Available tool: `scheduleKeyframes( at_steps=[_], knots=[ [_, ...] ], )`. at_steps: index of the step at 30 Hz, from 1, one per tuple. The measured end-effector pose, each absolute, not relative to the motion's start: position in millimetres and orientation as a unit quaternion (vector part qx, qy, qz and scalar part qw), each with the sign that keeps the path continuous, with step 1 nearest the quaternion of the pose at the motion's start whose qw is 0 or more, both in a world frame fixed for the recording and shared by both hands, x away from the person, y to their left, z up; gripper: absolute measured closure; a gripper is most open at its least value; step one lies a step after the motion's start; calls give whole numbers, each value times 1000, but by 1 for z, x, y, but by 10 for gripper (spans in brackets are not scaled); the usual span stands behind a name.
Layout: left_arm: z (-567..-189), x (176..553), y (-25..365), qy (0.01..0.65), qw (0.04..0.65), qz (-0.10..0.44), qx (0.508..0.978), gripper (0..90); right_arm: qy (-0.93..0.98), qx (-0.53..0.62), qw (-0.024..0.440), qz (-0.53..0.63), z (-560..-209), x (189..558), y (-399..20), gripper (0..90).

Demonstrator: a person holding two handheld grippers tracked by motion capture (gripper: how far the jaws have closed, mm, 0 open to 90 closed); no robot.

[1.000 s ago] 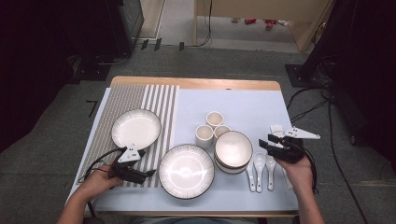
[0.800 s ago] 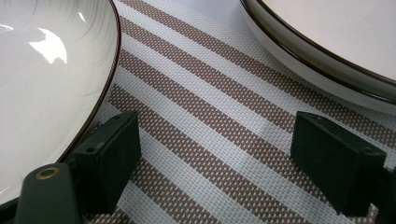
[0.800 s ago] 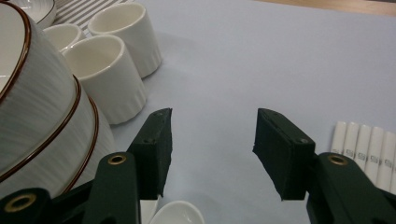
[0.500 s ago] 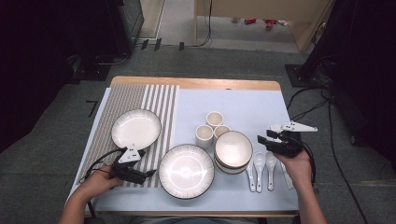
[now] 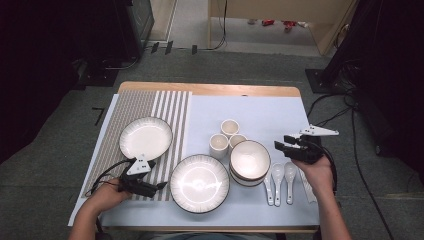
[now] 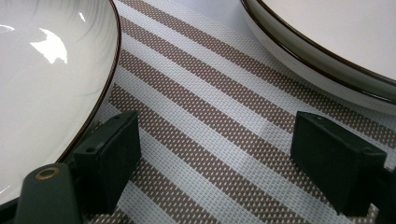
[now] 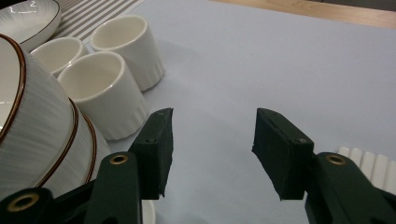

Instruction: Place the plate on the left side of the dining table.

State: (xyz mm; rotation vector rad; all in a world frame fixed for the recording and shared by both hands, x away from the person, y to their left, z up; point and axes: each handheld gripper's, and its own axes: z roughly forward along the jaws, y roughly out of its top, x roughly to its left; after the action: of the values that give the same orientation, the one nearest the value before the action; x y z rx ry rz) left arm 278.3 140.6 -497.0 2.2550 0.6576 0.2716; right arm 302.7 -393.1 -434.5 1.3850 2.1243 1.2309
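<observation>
Near the counter's right edge, the right hand-held gripper (image 5: 280, 145) hovered above the blue cloth (image 5: 260, 112), jaws apart with nothing between them. In the right gripper view, the right hand-held gripper (image 7: 212, 149) pointed along the cloth toward the far edge, just beside the stacked bowls (image 7: 37, 140) and the three cups (image 7: 105, 91). In the high view, the bowls (image 5: 249, 161) stood toward the front edge, right of centre, with the cups (image 5: 226, 136) touching or just behind them. Two spoons (image 5: 283, 176) lay just right of the bowls, directly below the right hand (image 5: 315, 170).

Near the front left corner, the left hand-held gripper (image 5: 161, 186) rested low over the striped mat (image 5: 170, 107), jaws apart and empty. In the left gripper view, the left hand-held gripper (image 6: 215, 154) sat between two plates: one plate (image 6: 42, 93) close beside one jaw, the other plate (image 6: 336, 42) farther ahead. In the high view, the near plate (image 5: 199, 183) sat at the front edge, and the far plate (image 5: 145, 138) lay on the mat.
</observation>
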Motion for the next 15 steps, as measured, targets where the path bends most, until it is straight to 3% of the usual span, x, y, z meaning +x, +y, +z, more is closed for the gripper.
scheduleKeyframes(
  at_steps=[15],
  knots=[
    [-497, 279, 141, 258, 379, 105, 882, 164, 761, 466, 138, 431, -426, 317, -388, 470]
  ],
)
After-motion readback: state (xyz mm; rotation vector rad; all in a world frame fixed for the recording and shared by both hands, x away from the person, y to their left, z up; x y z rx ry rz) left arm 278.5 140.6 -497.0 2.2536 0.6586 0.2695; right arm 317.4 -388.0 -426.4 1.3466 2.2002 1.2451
